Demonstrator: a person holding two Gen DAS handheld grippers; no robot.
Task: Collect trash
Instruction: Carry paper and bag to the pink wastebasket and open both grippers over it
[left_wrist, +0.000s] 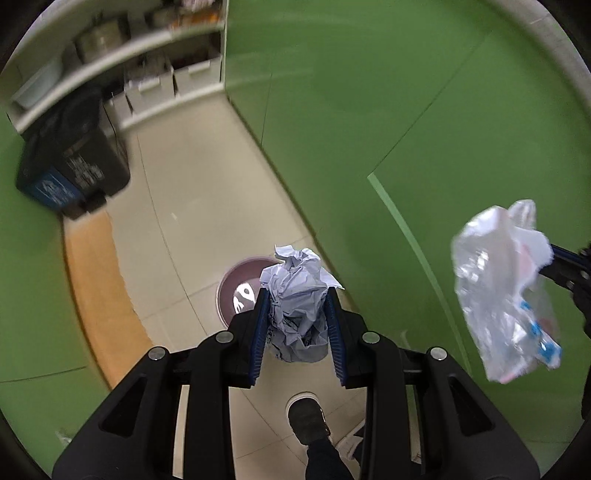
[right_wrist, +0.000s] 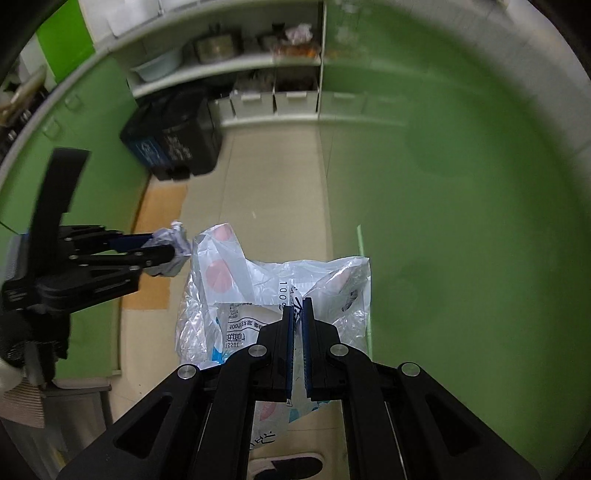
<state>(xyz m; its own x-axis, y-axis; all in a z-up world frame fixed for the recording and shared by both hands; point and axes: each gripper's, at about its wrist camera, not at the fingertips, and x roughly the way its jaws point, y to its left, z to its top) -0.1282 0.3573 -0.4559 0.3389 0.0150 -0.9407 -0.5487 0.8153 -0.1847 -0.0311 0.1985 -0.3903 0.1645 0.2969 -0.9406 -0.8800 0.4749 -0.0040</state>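
Observation:
My left gripper (left_wrist: 298, 295) is shut on a crumpled ball of white paper (left_wrist: 297, 295), which bulges out past the blue pads. Below it on the floor stands a small round purple bin (left_wrist: 236, 284) with some white scraps inside. My right gripper (right_wrist: 297, 304) is shut on a clear plastic wrapper (right_wrist: 258, 291) with pink spots and blue print, which hangs in front of the fingers. In the left wrist view that plastic wrapper (left_wrist: 506, 291) hangs at the right. In the right wrist view the left gripper (right_wrist: 166, 251) with the paper ball (right_wrist: 173, 243) shows at the left.
Green cabinet fronts (left_wrist: 369, 110) line both sides of a beige tiled floor (left_wrist: 184, 206). A black bin with a blue label (left_wrist: 70, 162) stands at the far end under white shelves (right_wrist: 229, 62). An orange mat (left_wrist: 99, 295) lies along the left. A person's dark shoe (left_wrist: 308, 421) is underneath.

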